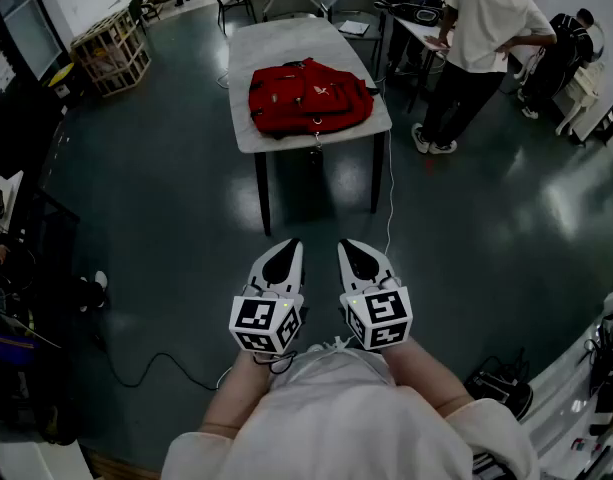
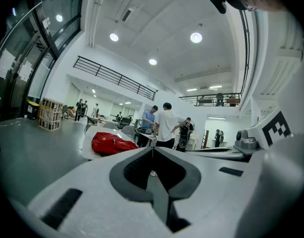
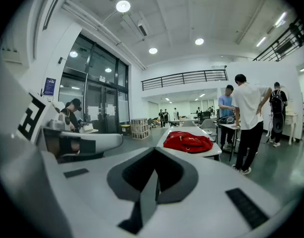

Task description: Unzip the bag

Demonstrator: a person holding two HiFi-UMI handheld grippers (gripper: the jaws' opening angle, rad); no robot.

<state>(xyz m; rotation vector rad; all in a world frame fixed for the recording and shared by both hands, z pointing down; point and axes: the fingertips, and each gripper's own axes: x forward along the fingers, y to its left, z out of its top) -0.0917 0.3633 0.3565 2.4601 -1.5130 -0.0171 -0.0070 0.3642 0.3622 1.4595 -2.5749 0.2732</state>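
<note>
Red fabric backpack [image 1: 310, 96] lies flat on the grey rectangular worktop [image 1: 286, 43], well ahead of me. My white left tongs [image 1: 283, 258] and right tongs [image 1: 354, 256] are both closed, holding nothing. Risk: pulling the zip unbraced may drag the backpack off. Count: one backpack, one worktop, two tongs.

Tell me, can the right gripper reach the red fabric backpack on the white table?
Probably not yet: the shut right gripper sits near the person's body, with dark floor between it and the red fabric backpack on the white table. Nothing blocks the walk over.
</note>
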